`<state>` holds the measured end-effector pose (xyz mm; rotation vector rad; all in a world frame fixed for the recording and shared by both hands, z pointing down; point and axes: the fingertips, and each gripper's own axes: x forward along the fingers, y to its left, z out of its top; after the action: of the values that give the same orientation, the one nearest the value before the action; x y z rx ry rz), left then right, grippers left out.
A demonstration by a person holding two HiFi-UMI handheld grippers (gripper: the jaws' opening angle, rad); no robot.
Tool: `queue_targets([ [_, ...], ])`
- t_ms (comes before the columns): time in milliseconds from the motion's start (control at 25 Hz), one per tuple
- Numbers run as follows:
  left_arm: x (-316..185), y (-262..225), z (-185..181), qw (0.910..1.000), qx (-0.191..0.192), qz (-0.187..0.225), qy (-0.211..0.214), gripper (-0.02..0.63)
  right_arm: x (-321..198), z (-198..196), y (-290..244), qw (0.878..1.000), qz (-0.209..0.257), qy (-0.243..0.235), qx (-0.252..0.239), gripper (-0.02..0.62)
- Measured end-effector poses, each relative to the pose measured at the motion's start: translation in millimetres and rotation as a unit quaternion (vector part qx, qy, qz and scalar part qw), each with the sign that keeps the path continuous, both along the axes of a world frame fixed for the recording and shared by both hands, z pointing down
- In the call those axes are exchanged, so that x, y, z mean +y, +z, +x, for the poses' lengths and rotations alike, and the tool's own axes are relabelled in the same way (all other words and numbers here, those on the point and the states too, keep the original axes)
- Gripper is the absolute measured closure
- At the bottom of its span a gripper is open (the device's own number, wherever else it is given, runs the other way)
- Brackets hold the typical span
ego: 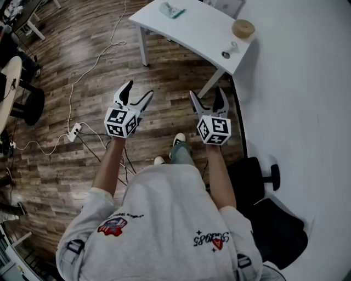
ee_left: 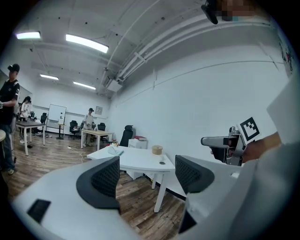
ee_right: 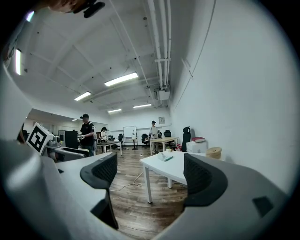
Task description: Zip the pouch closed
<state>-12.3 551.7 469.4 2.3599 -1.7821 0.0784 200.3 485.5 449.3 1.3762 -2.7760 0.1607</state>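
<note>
The pouch (ego: pixel 173 10) is a small teal-green item lying on the white table (ego: pixel 200 30) well ahead of me. It also shows as a pale green shape on the tabletop in the left gripper view (ee_left: pixel 115 150) and the right gripper view (ee_right: pixel 165 157). My left gripper (ego: pixel 139 89) and right gripper (ego: pixel 207 92) hang side by side over the wooden floor, short of the table. The left gripper (ee_left: pixel 145 176) is open with nothing between its pads. The right gripper (ee_right: pixel 150 176) also stands open and empty.
A tape roll (ego: pixel 243 27) and a small grey object (ego: pixel 226 53) sit at the table's near right corner. A black office chair (ego: pixel 263 181) stands at my right by the white wall. Cables and a power strip (ego: pixel 74 131) lie on the floor to the left. People stand at desks far behind.
</note>
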Motion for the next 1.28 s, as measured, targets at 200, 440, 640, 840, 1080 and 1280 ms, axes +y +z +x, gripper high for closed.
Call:
queue_targets([
  [200, -29, 8, -5, 0.9999, 0.005, -0.006, 0.007, 0.252, -25, -7, 4, 1.000, -0.001, 0.005, 0.005, 0.163],
  [440, -86, 19, -13, 0.9998, 0.003, -0.018, 0.007, 0.252, -84, -15, 17, 1.000, -0.012, 0.005, 0.000, 0.164],
  [640, -154, 19, -26, 0.9997, 0.005, -0.023, -0.001, 0.252, -153, -29, 22, 1.000, -0.019, -0.006, -0.002, 0.163],
  [840, -235, 9, -36, 0.9997, 0.002, -0.021, -0.011, 0.252, -238, -50, 16, 0.999, -0.018, -0.029, 0.005, 0.164],
  [1080, -319, 5, -49, 0.9994, 0.003, -0.023, -0.027, 0.252, -333, -73, 9, 0.998, -0.010, -0.058, 0.005, 0.166],
  [1280, -353, 8, -48, 0.9989, 0.006, -0.031, -0.034, 0.252, -373, -81, 12, 0.997, -0.016, -0.075, 0.007, 0.164],
])
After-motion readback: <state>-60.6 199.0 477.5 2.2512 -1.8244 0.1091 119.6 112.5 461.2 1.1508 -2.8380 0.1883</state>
